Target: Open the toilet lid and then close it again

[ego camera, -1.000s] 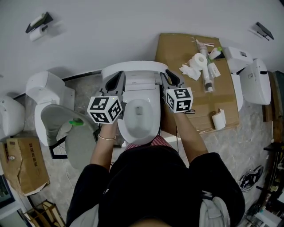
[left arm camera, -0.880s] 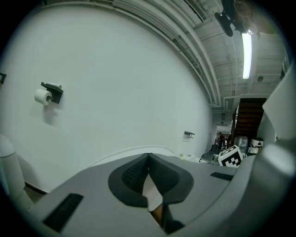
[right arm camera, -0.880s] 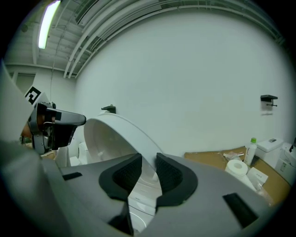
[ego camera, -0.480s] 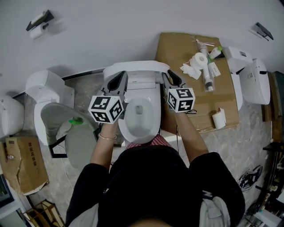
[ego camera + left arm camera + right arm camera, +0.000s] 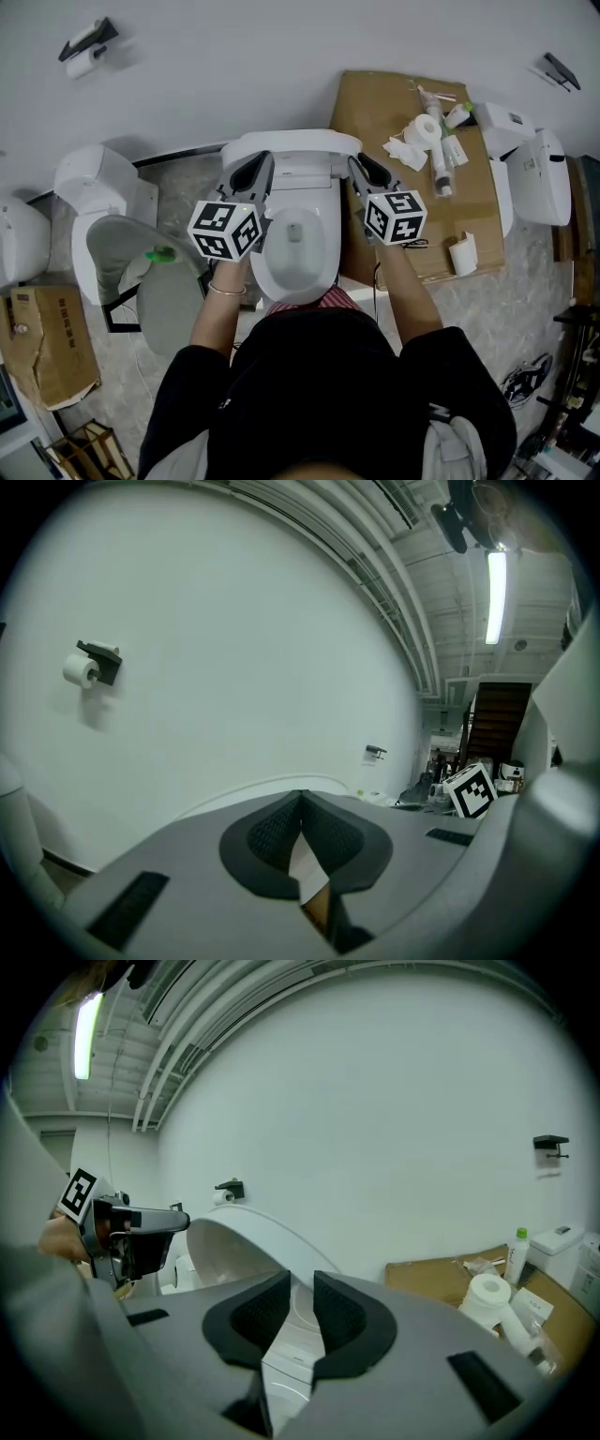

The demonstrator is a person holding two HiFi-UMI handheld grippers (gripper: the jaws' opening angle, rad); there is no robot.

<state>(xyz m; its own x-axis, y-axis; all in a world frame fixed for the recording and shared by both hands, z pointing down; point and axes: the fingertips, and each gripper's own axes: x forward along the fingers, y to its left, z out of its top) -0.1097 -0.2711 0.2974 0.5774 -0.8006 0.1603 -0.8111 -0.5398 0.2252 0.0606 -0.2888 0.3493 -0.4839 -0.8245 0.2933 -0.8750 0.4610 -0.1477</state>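
— How far along was the job?

— About halfway, I'd judge. The toilet lid (image 5: 291, 142) stood raised, leaning back near the wall, with the seat (image 5: 295, 246) and bowl uncovered below it. The opening looked done, and lowering it was what was left.

— And the grippers?

— One at each flank of the lid. The left gripper (image 5: 251, 171) sat just beside its left edge and the right gripper (image 5: 367, 169) just beside its right edge. Both were aimed towards the wall, with the person's forearms reaching forward on either side of the bowl.

— Was either one holding it?

— Not that I could see. The left fingers (image 5: 267, 841) met at their tips with nothing pinched there, and that view looked mostly at bare wall. The right fingers (image 5: 342, 1321) stood a narrow slot apart, empty. The lid's curved white shell showed beyond them, off to the left, not in the slot.

— Touching the lid at all?

— I couldn't tell from above; they were close beside its edges.
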